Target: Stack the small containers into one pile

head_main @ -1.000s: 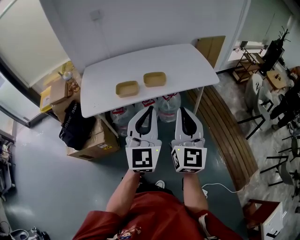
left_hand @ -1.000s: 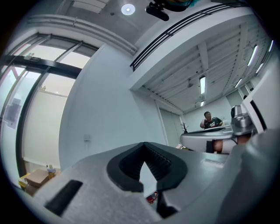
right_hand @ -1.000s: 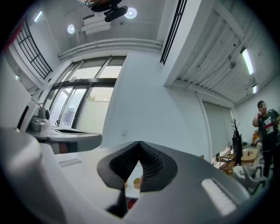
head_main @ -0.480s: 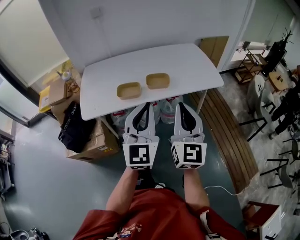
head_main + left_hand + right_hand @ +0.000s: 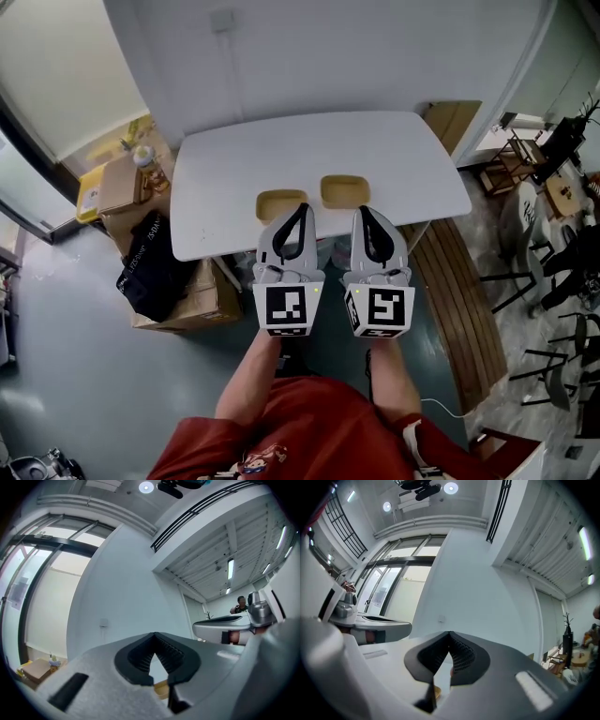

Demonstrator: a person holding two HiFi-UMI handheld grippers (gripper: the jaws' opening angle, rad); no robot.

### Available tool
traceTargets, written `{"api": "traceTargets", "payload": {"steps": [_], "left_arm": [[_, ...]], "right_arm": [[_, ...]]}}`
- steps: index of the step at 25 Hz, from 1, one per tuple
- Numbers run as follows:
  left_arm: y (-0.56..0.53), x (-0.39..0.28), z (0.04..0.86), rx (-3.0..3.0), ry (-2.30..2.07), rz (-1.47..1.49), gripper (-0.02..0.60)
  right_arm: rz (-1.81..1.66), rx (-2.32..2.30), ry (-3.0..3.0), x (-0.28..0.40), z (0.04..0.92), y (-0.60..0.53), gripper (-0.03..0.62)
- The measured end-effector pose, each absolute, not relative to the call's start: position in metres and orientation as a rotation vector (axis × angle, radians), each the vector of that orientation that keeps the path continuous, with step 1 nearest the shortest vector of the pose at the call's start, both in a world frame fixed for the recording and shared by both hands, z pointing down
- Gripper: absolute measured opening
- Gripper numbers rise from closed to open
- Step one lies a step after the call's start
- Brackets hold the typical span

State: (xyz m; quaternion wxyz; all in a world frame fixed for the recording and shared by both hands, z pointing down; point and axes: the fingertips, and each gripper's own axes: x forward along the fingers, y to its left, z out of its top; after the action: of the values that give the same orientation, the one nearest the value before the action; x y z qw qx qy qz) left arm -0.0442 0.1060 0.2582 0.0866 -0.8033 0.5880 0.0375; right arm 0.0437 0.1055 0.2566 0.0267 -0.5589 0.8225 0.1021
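Two small tan containers sit side by side on the white table (image 5: 225,178) in the head view: one on the left (image 5: 277,202), one on the right (image 5: 344,190). My left gripper (image 5: 299,207) hangs just in front of the left container, tips over its near edge, jaws shut and empty. Beside it my right gripper (image 5: 365,212) is also shut and empty, its tips just short of the right container. In the left gripper view a sliver of tan container (image 5: 161,688) shows below the closed jaws. A tan edge (image 5: 436,693) peeks under the jaws in the right gripper view.
Under and left of the table are cardboard boxes (image 5: 187,300), a black bag (image 5: 150,267) and water bottles. A wooden slatted floor strip (image 5: 459,309) runs at the right, with chairs and shelving beyond. A white wall stands behind the table.
The table and both containers have come closer and lower in the head view. Both grippers now reach the table's near edge. Their jaws stayed shut.
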Motion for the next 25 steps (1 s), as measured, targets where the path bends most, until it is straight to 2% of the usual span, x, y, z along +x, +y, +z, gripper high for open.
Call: {"api": "traceTargets", "payload": {"steps": [11,18,25], "left_arm": [[-0.009,-0.125,0.25,-2.379,1.761,0.121,0.002],[-0.067,-0.156,0.25,-2.402,1.759,0.118,0.002],[-0.099,-0.155,0.247,-2.388,1.756,0.11,0.002]], "right_arm": [[0.305,-1.727,2.571,-0.042,0.253,-0.016,0.0],[0.284,-1.773,2.539,-0.062,0.254,-0.07,0.0],[0.277,-1.763,2.534,-0.063,0.254,-0.103,0.0]]}}
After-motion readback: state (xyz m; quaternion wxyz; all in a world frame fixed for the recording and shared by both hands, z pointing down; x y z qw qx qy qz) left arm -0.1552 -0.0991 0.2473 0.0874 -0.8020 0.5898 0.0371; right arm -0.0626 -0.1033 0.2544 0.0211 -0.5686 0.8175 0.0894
